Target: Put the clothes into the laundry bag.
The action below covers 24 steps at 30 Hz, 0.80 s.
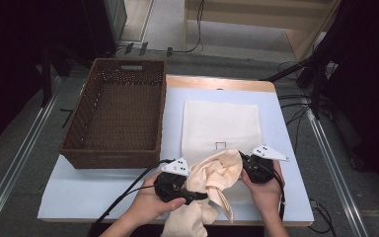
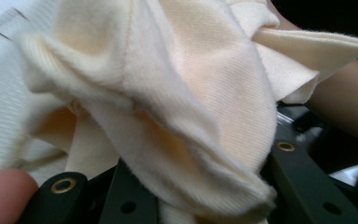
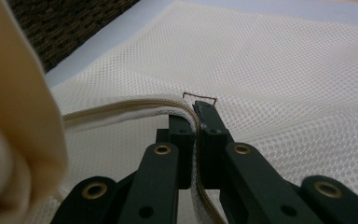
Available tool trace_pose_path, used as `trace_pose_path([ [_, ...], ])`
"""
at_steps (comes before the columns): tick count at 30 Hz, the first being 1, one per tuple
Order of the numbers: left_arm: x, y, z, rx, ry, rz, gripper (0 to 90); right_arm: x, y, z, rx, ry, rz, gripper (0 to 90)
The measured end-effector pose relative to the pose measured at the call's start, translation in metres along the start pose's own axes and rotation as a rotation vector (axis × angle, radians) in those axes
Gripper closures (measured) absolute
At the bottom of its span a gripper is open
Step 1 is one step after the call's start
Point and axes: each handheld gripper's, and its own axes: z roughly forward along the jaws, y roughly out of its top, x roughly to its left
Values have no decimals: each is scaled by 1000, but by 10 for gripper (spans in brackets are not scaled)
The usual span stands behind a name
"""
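A white mesh bag (image 1: 221, 123) lies flat on the pale blue table top, with a small brown-stitched loop near its front opening. My right gripper (image 1: 240, 157) is shut on the bag's zippered edge (image 3: 135, 105), lifting it a little; the jaws meet at the rim (image 3: 196, 114). A crumpled cream cloth (image 1: 217, 177) bunches between the two grippers at the bag's mouth. My left gripper (image 1: 197, 196) is shut on this cloth (image 2: 191, 93), which bulges over its black jaws and hides the tips. Part of the cloth hangs over the table's front edge. The cloth (image 3: 14, 116) also looms at the left of the right gripper view.
A dark brown wicker basket (image 1: 111, 159) stands empty on the left half of the table, close beside the mesh bag. Bare blue table top (image 1: 94, 190) lies in front of it. Cables and stands sit on the floor beyond and to the right.
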Motion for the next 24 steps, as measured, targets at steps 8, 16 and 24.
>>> trace_pose_path([
  [8, 4, -4, 20, 94, -35, -20, 676, -2, 9, -6, -46, 42, 36, 875],
  [16, 10, -2, 29, 115, -46, -96, 664, 10, 16, -17, -128, 74, 15, 875],
  [24, 15, 3, 16, 6, 48, -176, 662, 19, 19, -24, -158, 74, -8, 876],
])
